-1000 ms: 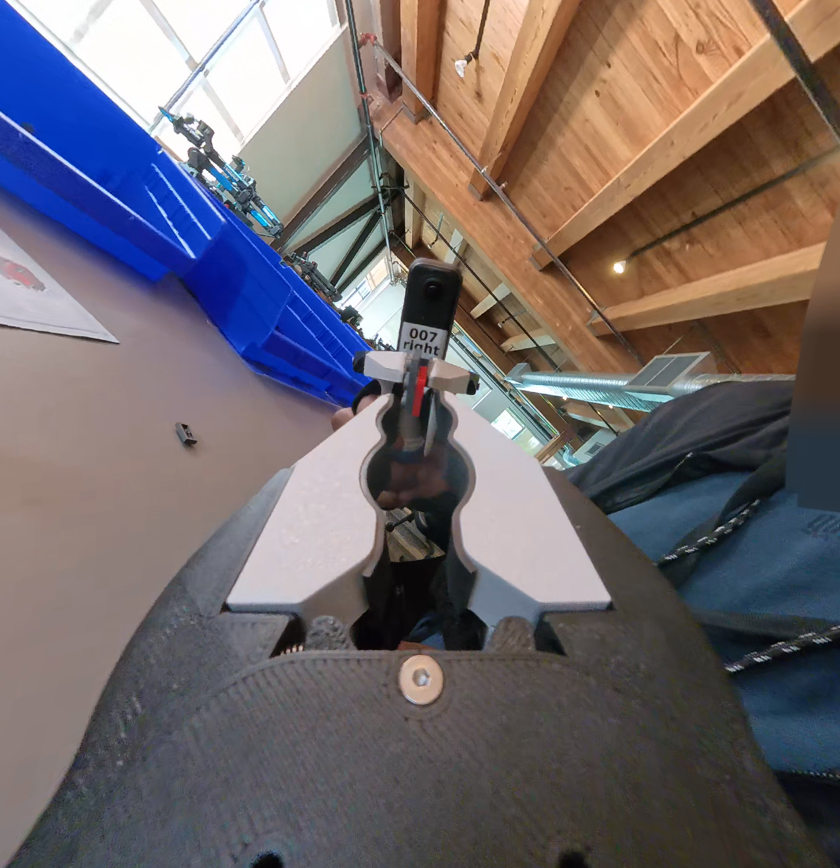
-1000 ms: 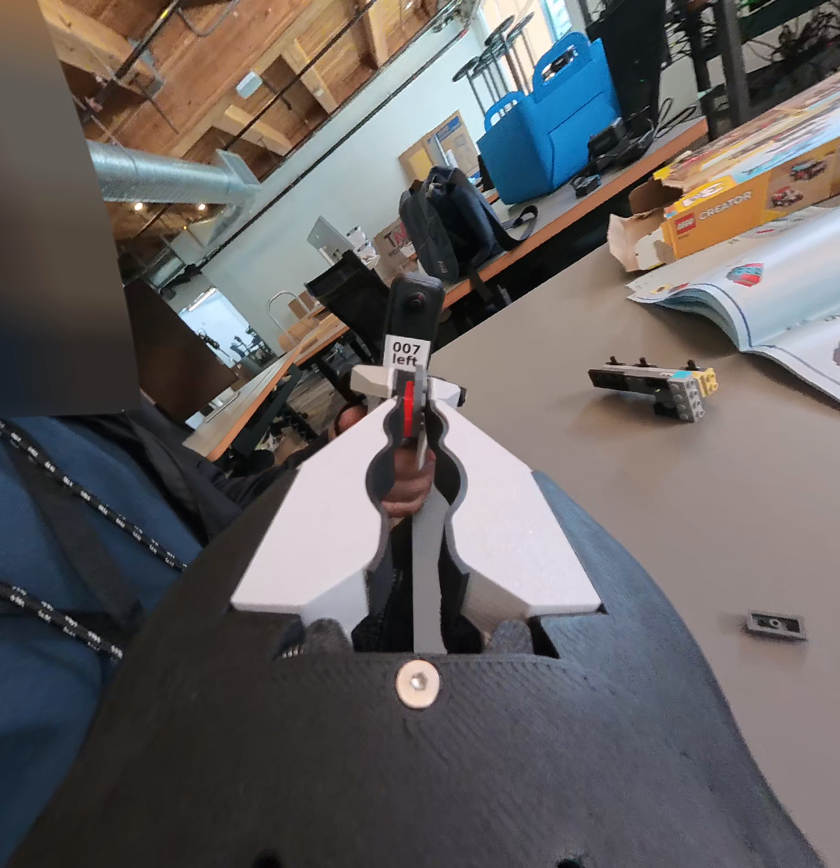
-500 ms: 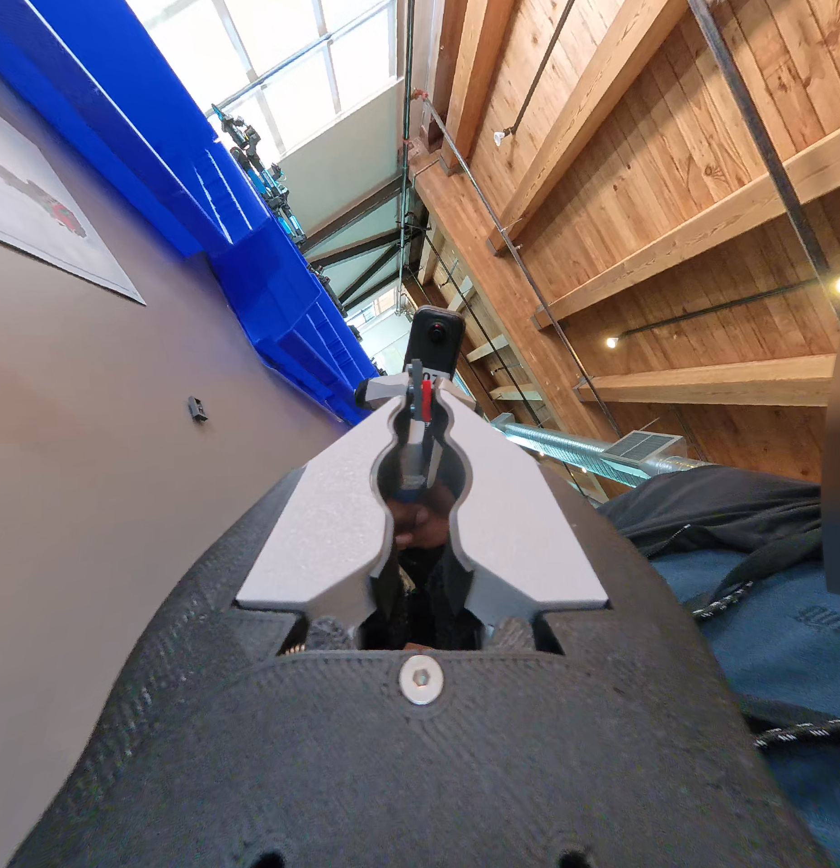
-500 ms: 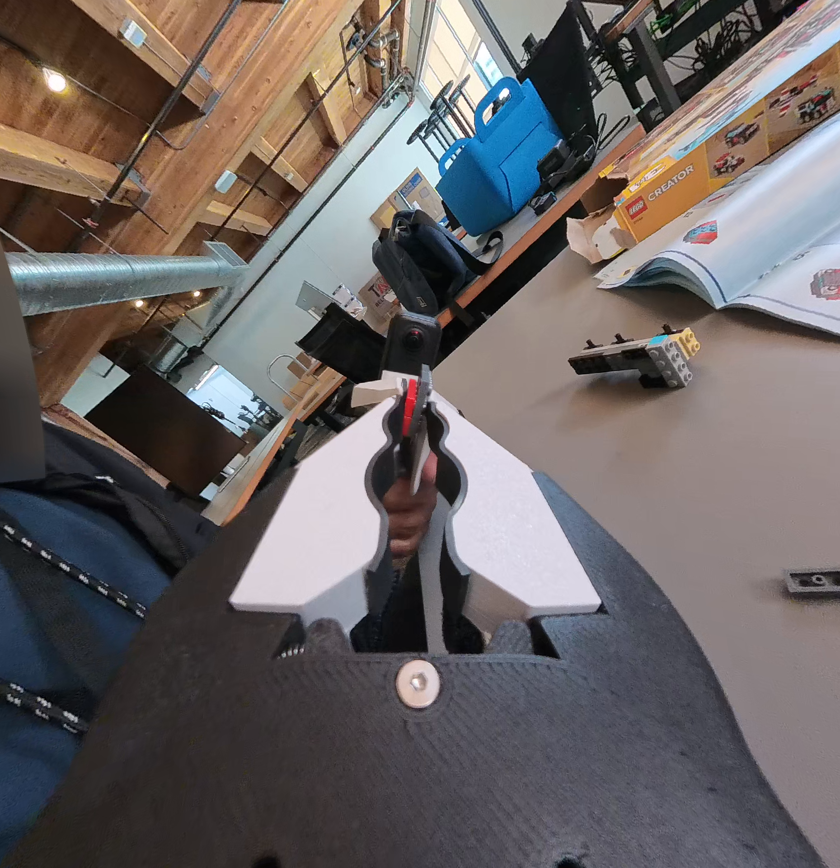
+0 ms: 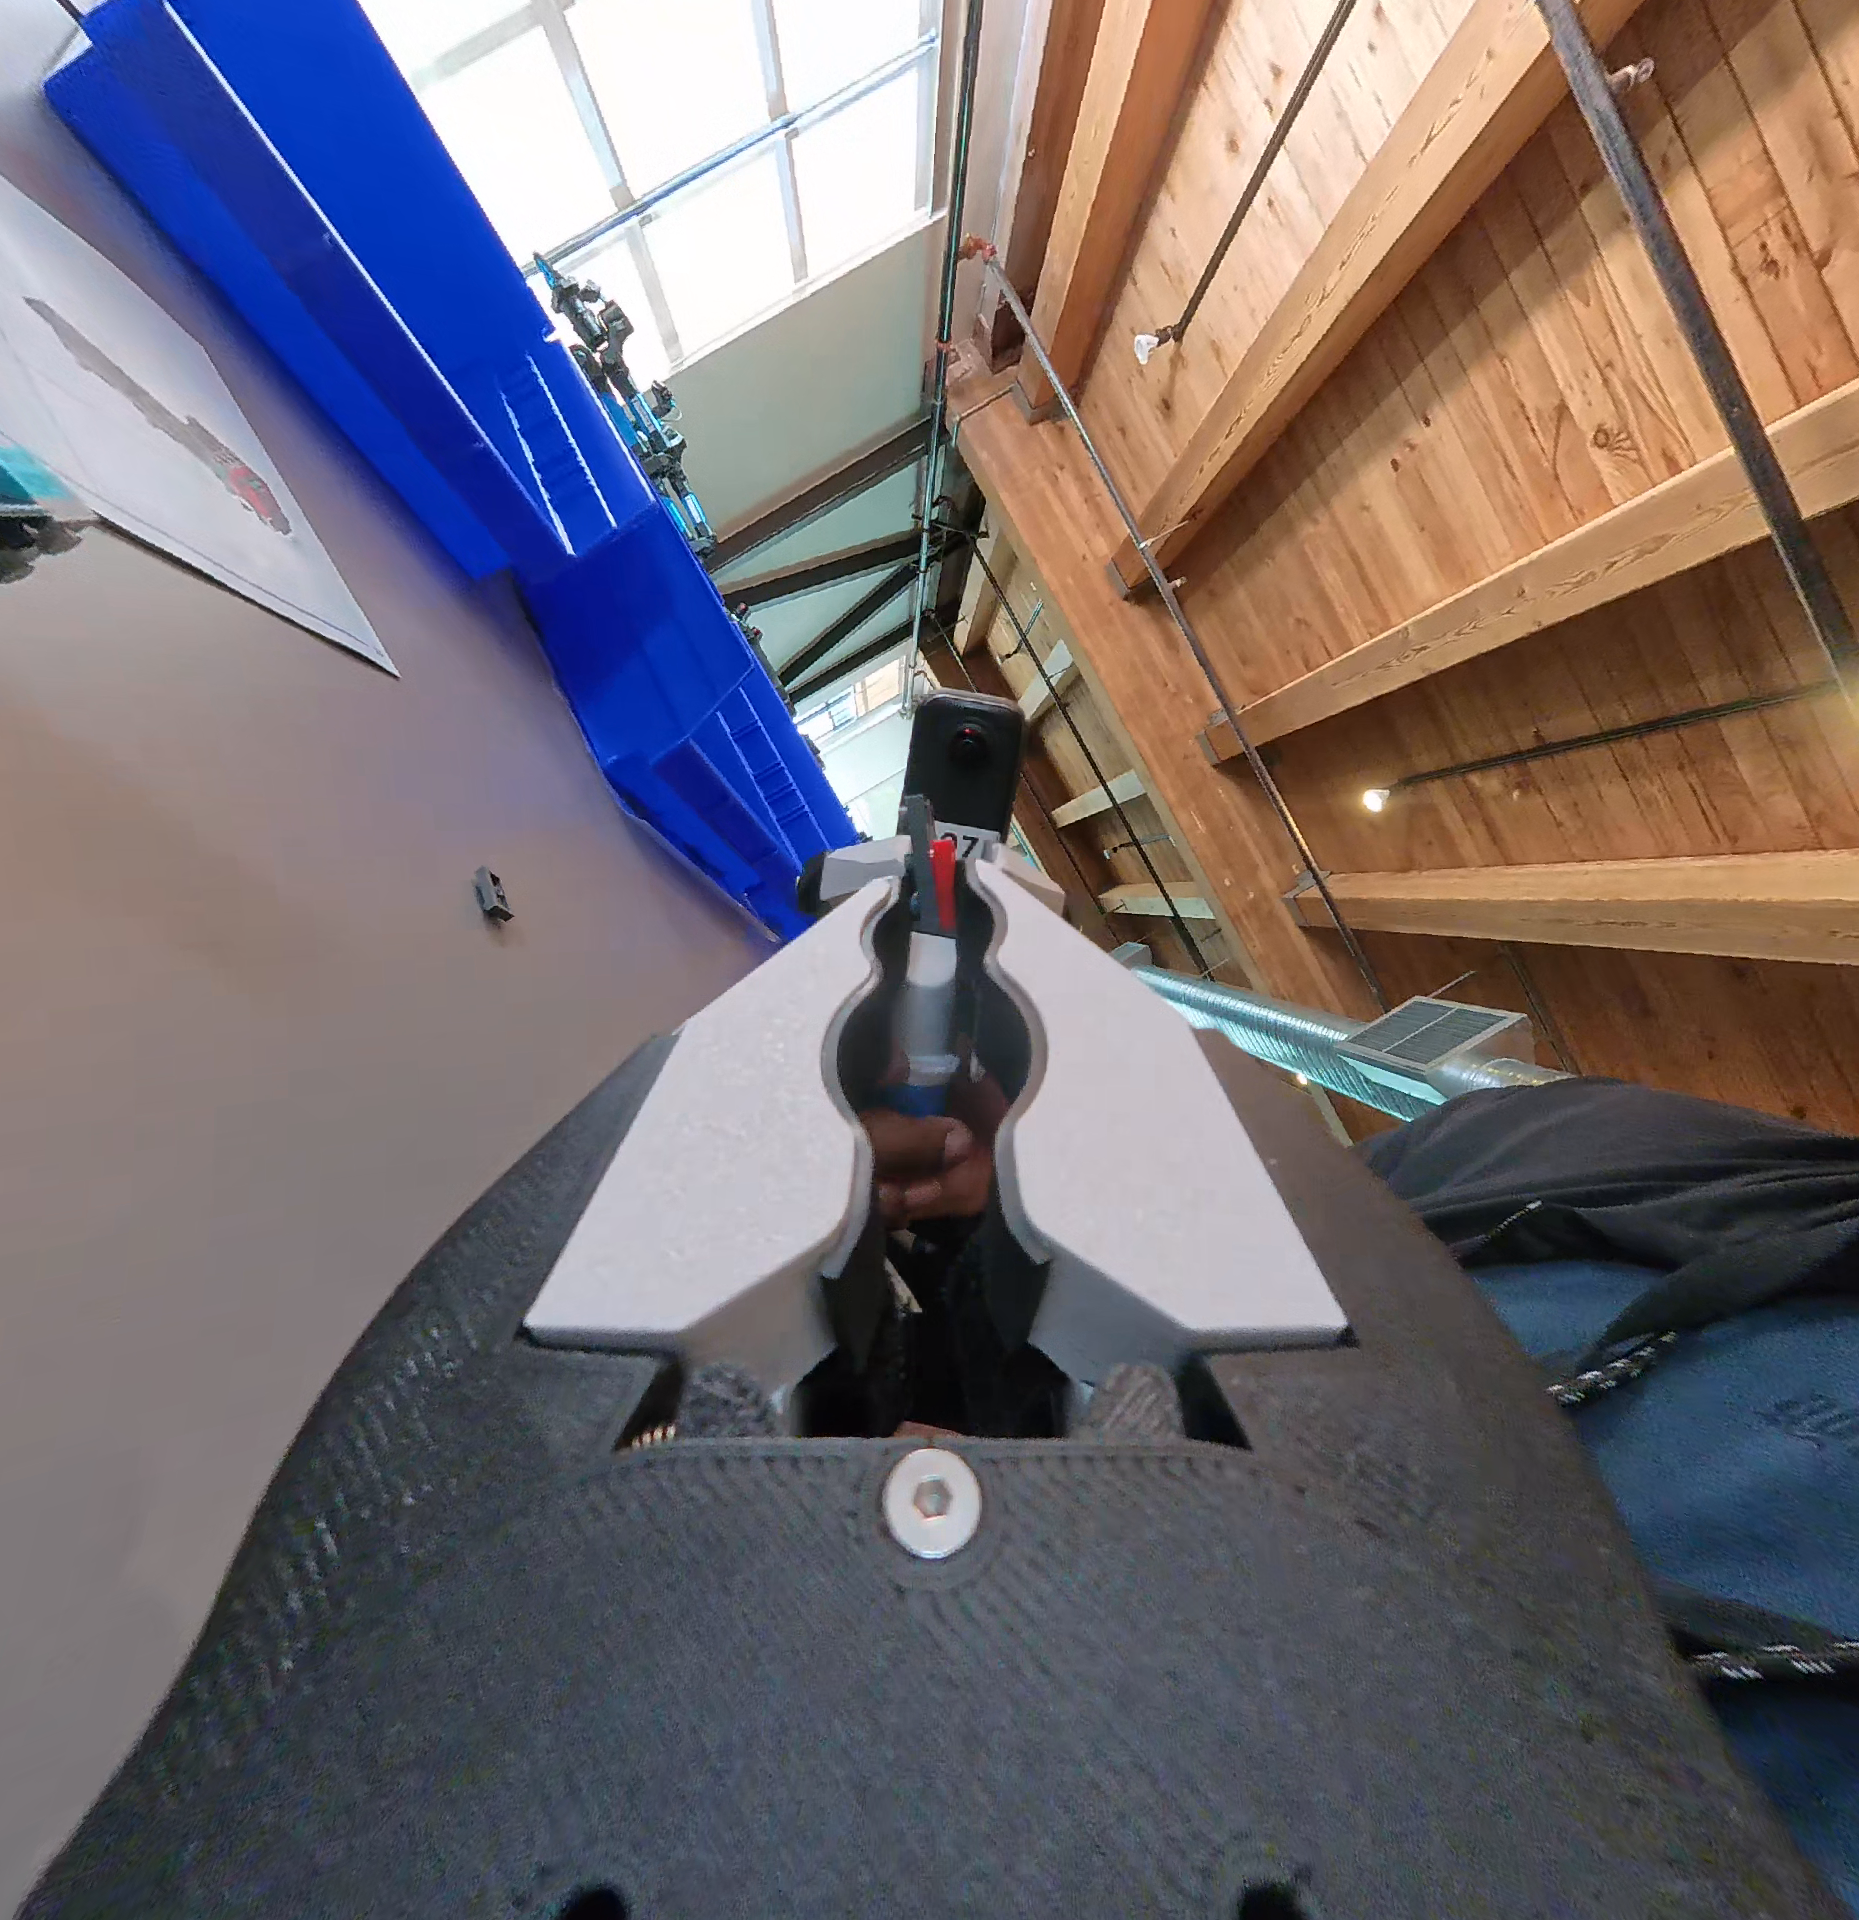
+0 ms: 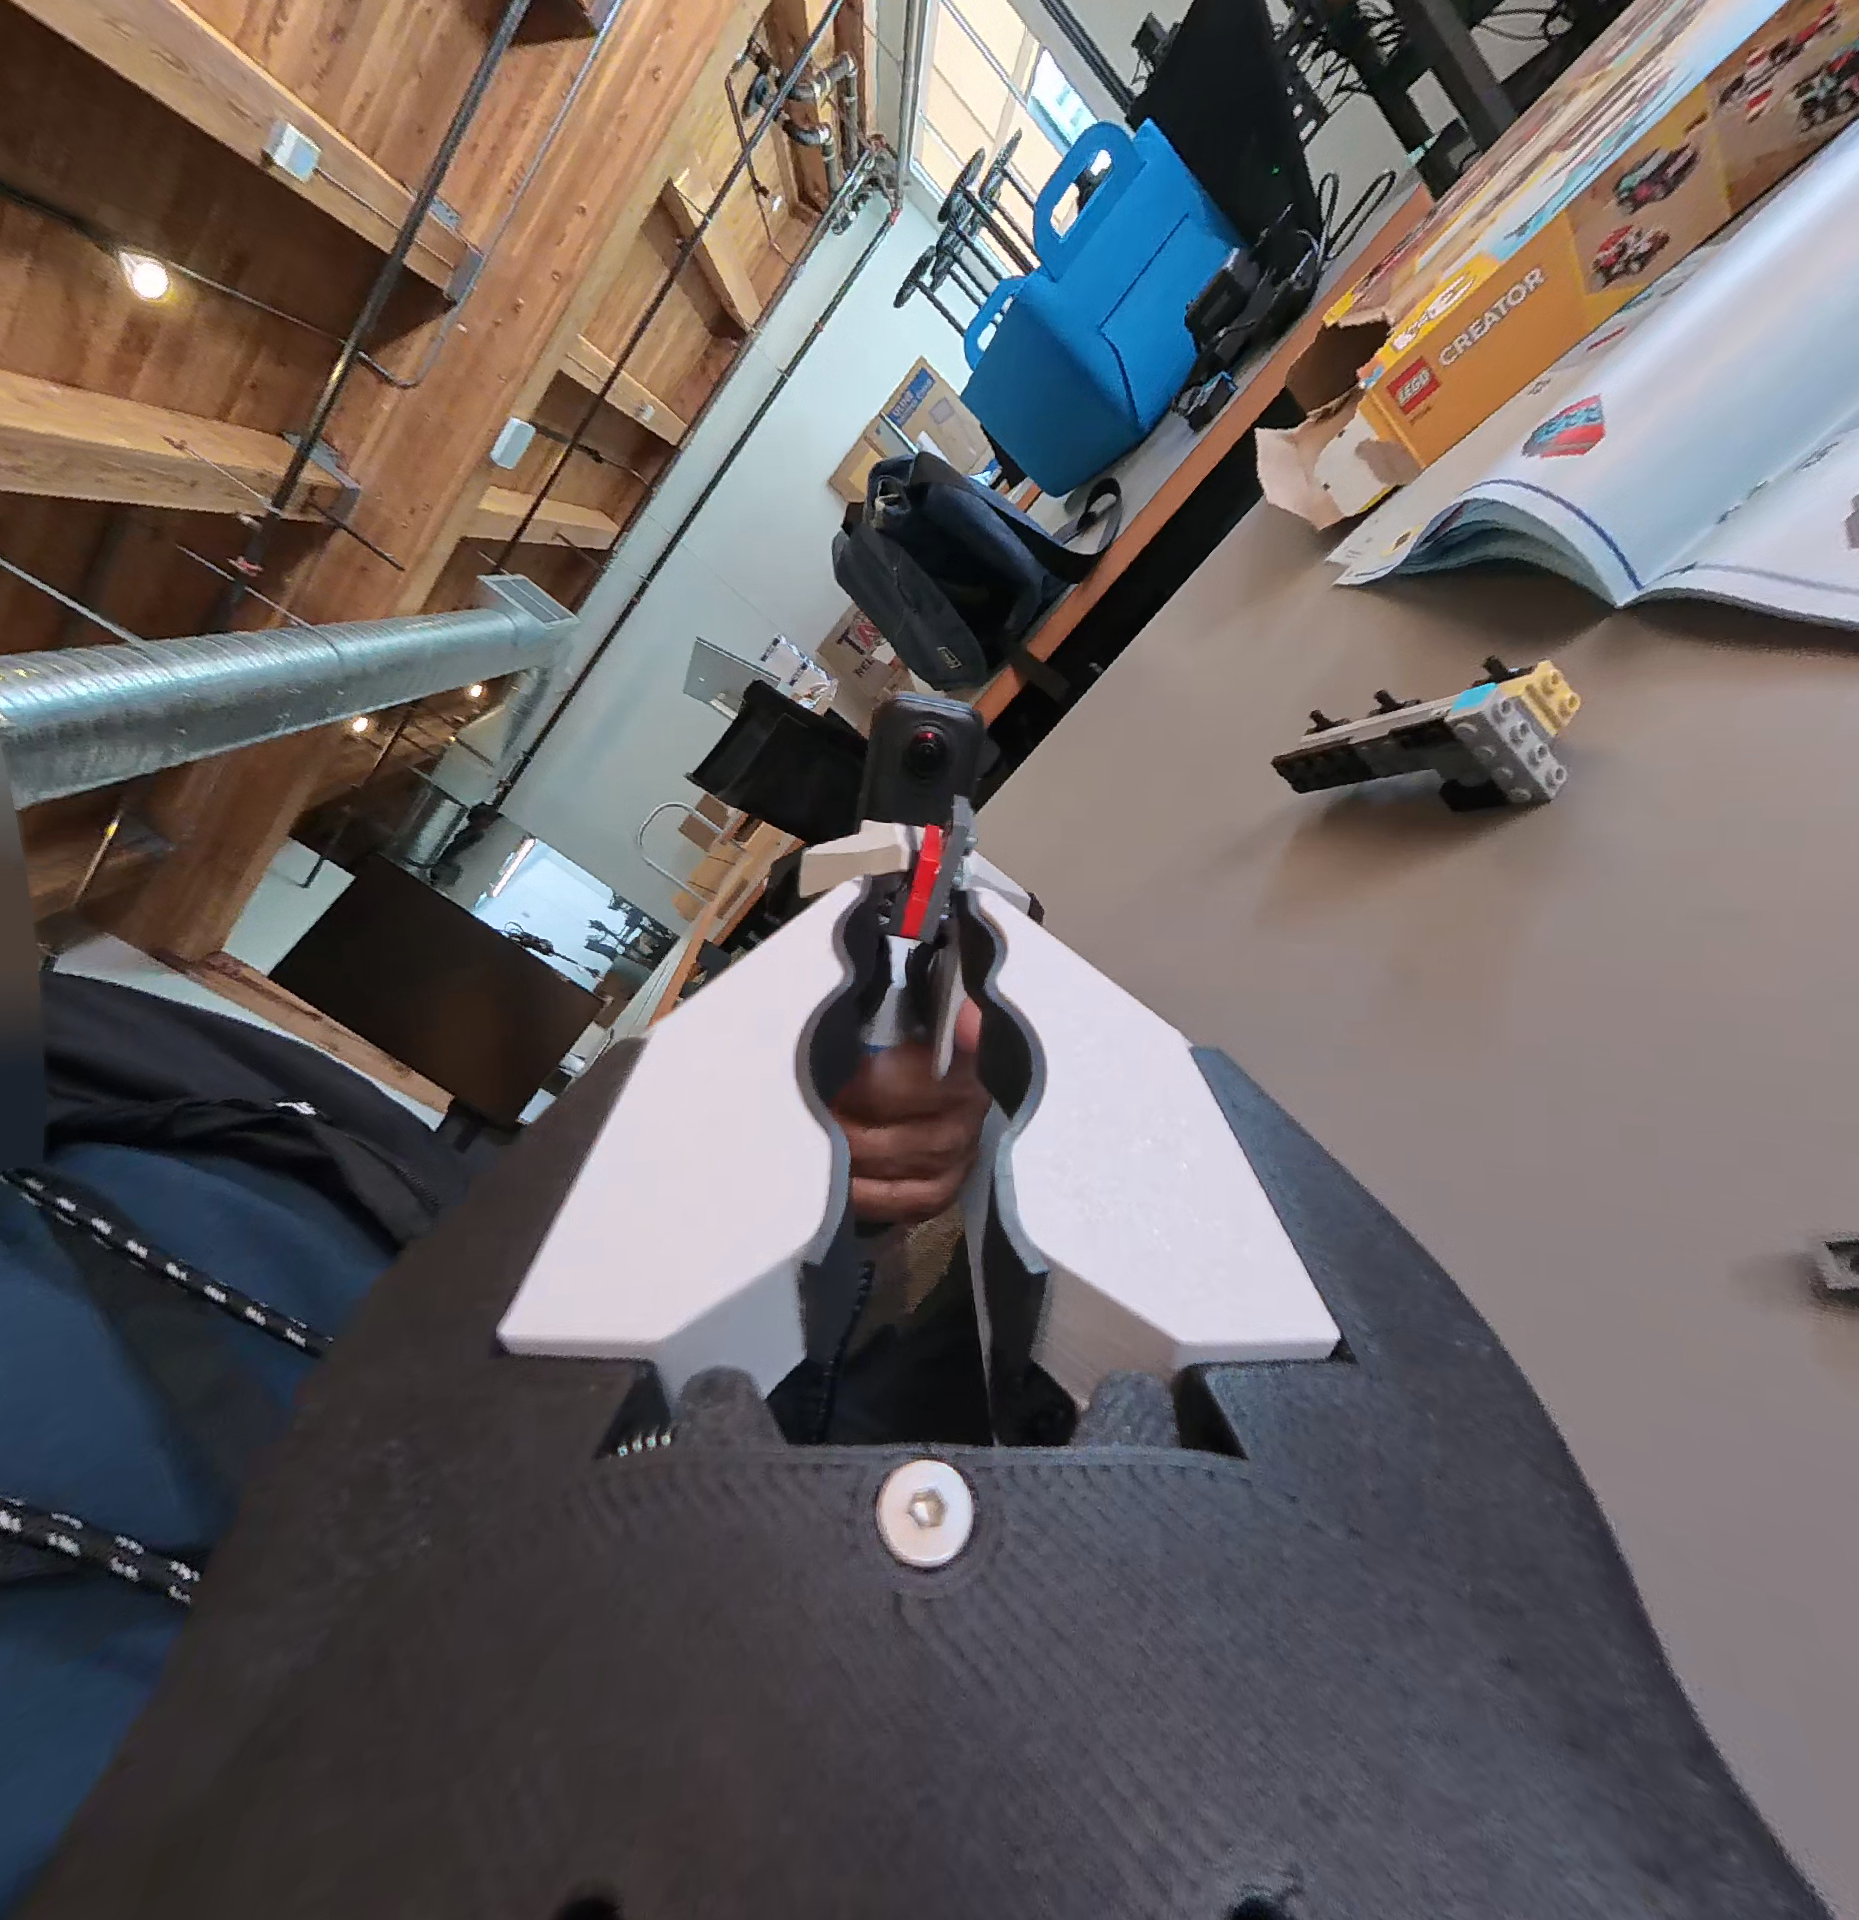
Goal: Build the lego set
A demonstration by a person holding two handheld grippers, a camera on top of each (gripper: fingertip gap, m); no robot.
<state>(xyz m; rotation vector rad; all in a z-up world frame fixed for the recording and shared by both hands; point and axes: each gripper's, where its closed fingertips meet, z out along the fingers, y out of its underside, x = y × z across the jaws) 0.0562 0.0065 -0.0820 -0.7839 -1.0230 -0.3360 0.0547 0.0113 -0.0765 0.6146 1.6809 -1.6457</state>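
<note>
My left gripper [image 5: 930, 902] and right gripper [image 6: 930, 914] point at each other, tip to tip, held up in front of the person's chest. Both are shut, with a small red plate [image 5: 943, 878] and a thin grey piece [image 5: 917, 831] pressed together between the tips. The red plate [image 6: 925, 883] and grey piece [image 6: 958, 857] also show in the right wrist view. I cannot tell which gripper holds which piece. A partly built model [image 6: 1424, 738] of black plates with a grey and yellow end lies on the table.
A small dark grey plate [image 6: 1855, 1262] lies loose on the brown table [image 6: 1424, 1039]; it also shows in the left wrist view [image 5: 494, 894]. An open instruction booklet [image 6: 1683, 499] and a set box [image 6: 1507, 312] lie beyond. Blue bins [image 5: 437, 416] line the table's edge. The grippers are tip to tip, or close to it.
Both grippers have tilted and swung together, staying tip to tip. The red and grey pieces stay clamped between them.
</note>
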